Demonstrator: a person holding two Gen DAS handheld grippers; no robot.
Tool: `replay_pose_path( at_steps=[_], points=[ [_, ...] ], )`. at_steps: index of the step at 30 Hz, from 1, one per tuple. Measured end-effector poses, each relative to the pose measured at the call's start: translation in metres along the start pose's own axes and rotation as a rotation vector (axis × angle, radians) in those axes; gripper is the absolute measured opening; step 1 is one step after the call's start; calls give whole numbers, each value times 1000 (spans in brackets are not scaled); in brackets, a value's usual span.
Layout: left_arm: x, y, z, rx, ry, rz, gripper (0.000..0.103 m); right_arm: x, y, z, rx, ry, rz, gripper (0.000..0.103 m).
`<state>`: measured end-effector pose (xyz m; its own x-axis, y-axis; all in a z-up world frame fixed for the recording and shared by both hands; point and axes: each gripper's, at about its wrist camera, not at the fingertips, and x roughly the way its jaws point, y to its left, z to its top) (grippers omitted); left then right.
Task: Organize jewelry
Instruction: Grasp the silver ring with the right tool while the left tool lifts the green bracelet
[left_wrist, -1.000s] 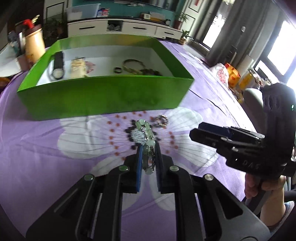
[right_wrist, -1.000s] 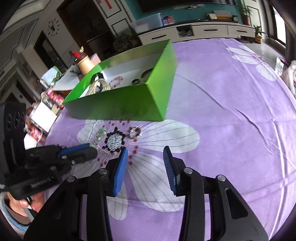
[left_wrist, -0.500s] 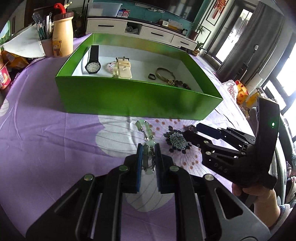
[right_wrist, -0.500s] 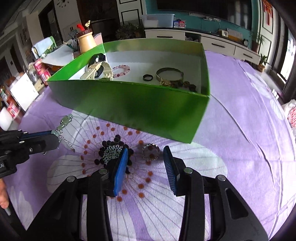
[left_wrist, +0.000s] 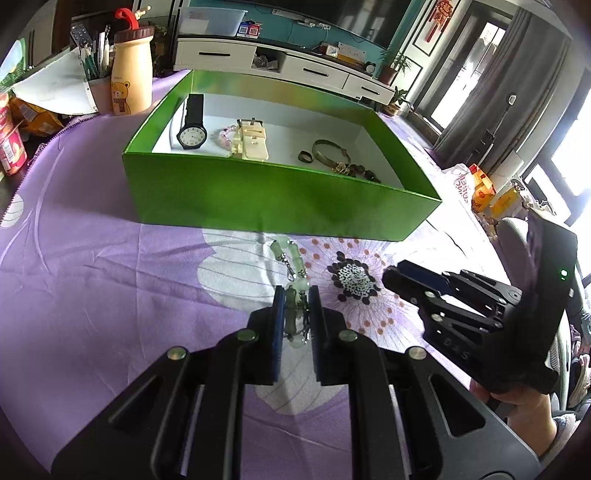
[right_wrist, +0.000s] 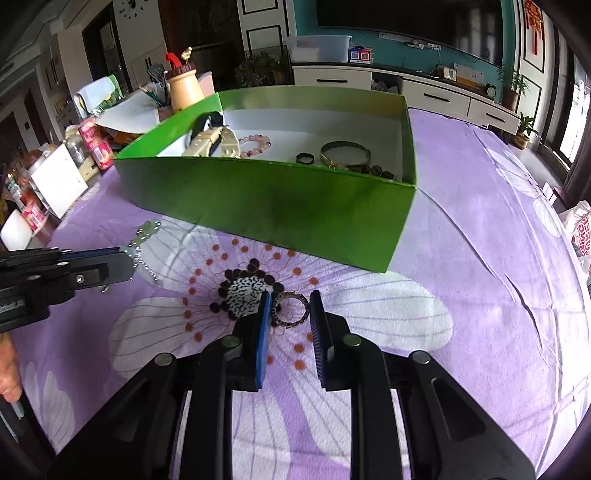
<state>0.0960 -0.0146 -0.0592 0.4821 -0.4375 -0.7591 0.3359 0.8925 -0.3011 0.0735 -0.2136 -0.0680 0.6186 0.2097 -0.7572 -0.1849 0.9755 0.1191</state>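
Observation:
My left gripper (left_wrist: 294, 295) is shut on a pale green bead bracelet (left_wrist: 293, 264), held above the purple cloth in front of the green box (left_wrist: 280, 199); it also shows in the right wrist view (right_wrist: 142, 234). My right gripper (right_wrist: 290, 306) is open, its fingers on either side of a dark beaded ring (right_wrist: 291, 309) lying on the cloth. The box holds a black watch (left_wrist: 192, 125), a cream watch (left_wrist: 251, 142), a pink bead bracelet (right_wrist: 255, 142), a small dark ring (left_wrist: 306, 157), a metal bangle (left_wrist: 328, 153) and dark beads (left_wrist: 360, 171).
A flower-print purple cloth (right_wrist: 480, 258) covers the table. A bear-print bottle (left_wrist: 131, 81), a pen holder (left_wrist: 96, 88) and snack packs (right_wrist: 92, 142) stand at the far left beyond the box. The right gripper's body (left_wrist: 498, 321) is right of my left gripper.
The right gripper moved forward and down so its open fingers now flank the dark beaded ring. The left gripper, still holding the green bracelet, rose and shifted slightly left.

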Motion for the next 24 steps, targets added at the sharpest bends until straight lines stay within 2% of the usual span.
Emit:
replay_pose_path(
  at_steps=[12,24],
  points=[
    [-30,-10,1,9,-46,-7,12,-61,8,4,0,-106,40,21],
    [-45,-17,30,33,-91,-8,12,-88,14,29,-12,-169,54,21]
  ],
)
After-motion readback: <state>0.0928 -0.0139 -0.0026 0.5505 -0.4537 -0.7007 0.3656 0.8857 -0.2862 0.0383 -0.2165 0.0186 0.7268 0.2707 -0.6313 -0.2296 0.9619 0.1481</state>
